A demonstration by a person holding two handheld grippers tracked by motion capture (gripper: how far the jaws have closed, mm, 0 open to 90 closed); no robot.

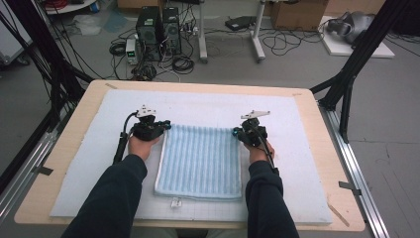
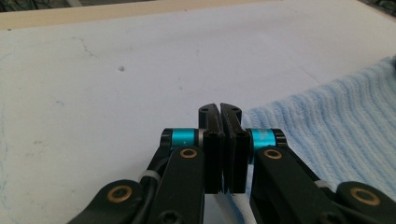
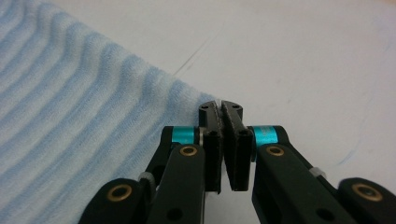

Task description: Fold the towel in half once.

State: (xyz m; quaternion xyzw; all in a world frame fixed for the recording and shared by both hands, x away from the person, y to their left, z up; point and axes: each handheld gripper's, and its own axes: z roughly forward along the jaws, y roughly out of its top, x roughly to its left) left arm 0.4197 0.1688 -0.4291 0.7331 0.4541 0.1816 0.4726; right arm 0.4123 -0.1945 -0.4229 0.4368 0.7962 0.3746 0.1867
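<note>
- Left gripper (image 1: 166,125): jaws clamped on the towel's (image 1: 200,161) far left corner.
- Right gripper (image 1: 236,133): jaws pinched on the far right corner, a sliver of cloth between the pads.
- Towel: blue, ribbed, flat on the white mat (image 1: 89,163), mid-table (image 1: 64,148).

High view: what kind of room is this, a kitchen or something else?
Probably a lab or workshop, not a kitchen. Computer towers and tangled cables sit on the bare floor, and black metal frames stand around the table.
</note>
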